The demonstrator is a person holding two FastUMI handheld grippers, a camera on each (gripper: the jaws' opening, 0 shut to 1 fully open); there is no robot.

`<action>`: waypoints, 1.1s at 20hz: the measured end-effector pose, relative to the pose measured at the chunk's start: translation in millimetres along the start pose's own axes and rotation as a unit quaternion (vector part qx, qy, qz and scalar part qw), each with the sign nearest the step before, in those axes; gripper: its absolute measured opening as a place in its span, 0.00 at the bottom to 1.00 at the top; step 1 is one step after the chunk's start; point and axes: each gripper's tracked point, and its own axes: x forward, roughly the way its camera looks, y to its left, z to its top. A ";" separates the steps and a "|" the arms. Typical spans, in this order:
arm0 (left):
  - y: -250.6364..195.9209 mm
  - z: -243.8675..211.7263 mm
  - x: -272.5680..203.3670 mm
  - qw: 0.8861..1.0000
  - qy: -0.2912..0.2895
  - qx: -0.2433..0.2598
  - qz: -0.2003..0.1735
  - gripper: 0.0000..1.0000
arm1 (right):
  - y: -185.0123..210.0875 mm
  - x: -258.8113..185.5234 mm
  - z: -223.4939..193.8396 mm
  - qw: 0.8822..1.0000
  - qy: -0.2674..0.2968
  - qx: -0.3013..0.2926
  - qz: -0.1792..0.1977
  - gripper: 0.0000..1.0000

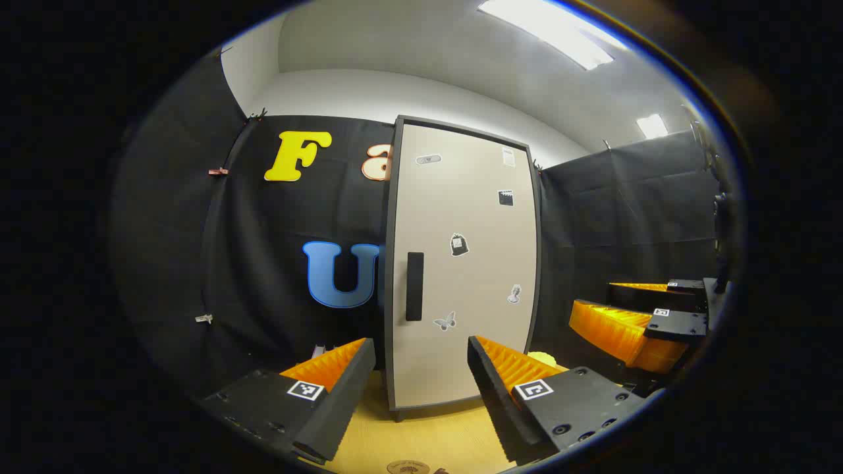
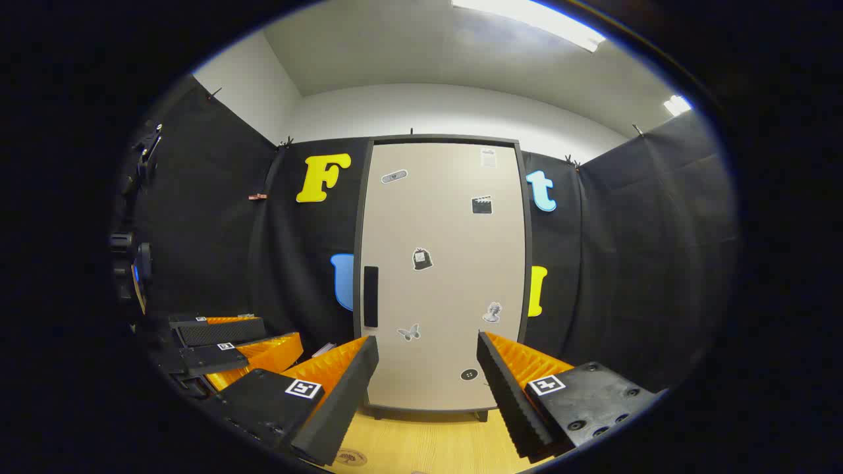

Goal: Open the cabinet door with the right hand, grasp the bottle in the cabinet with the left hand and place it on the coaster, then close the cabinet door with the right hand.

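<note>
Open right tongs [image 2: 428,388], upright shut cabinet door [image 2: 441,276]

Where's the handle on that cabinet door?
In the right gripper view, the black handle sits upright near the left edge of the closed cabinet door, left of the butterfly sticker.
</note>
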 end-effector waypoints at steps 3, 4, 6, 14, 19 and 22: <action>5.4 -0.9 0.6 1.000 0.002 0.000 -0.002 0.89 | 3.3 3.6 1.2 1.000 -0.003 0.004 -0.002 0.98; 6.4 -2.9 1.6 1.000 0.003 -0.001 -0.003 0.90 | 3.1 4.4 -0.3 1.000 -0.001 0.005 -0.004 0.98; 7.7 -3.8 4.1 1.000 0.006 -0.004 -0.006 0.90 | 1.5 7.0 -2.5 1.000 0.002 0.005 -0.010 0.98; 14.7 -3.4 8.8 1.000 0.005 -0.009 -0.010 0.90 | 0.9 11.0 -6.0 1.000 0.007 0.006 -0.027 0.98; 24.0 -4.1 6.7 1.000 0.008 -0.011 -0.011 0.90 | 10.3 16.1 -6.9 1.000 0.009 0.006 -0.026 0.98; 36.0 -5.0 3.8 1.000 0.007 -0.005 -0.006 0.90 | 17.9 24.8 -8.9 1.000 0.011 0.008 -0.026 0.98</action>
